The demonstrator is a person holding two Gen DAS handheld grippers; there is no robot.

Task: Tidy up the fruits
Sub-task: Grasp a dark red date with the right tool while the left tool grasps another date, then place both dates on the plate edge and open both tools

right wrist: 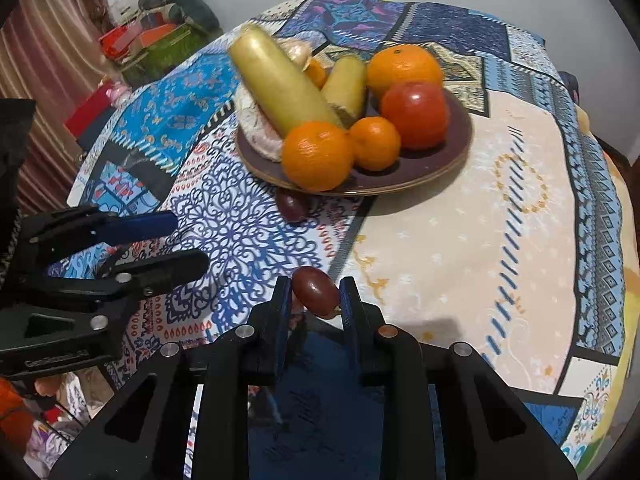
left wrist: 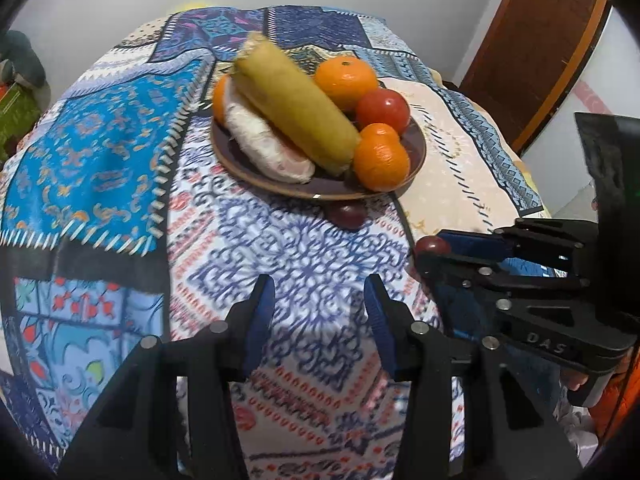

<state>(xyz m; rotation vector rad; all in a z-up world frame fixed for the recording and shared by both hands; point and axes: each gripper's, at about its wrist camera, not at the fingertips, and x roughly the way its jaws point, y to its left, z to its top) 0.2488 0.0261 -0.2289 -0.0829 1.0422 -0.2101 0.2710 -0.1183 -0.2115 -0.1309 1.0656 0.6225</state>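
A dark brown plate [right wrist: 432,168] [left wrist: 236,160] on the patterned cloth holds long yellow fruits [right wrist: 280,84] [left wrist: 296,108], several oranges [right wrist: 316,156] [left wrist: 380,158], a red tomato [right wrist: 416,114] [left wrist: 382,108] and a pale peeled fruit [left wrist: 264,144]. My right gripper [right wrist: 314,300] is shut on a dark red grape [right wrist: 316,290], held above the cloth in front of the plate; it shows in the left wrist view [left wrist: 432,246] too. A second grape [right wrist: 292,204] [left wrist: 348,214] lies on the cloth at the plate's front rim. My left gripper [left wrist: 320,304] is open and empty, left of the right one.
The table is covered by a blue, white and cream patchwork cloth [right wrist: 460,240]. Boxes and clutter [right wrist: 156,44] stand beyond the table's far left edge. A wooden door [left wrist: 532,52] is at the right in the left wrist view.
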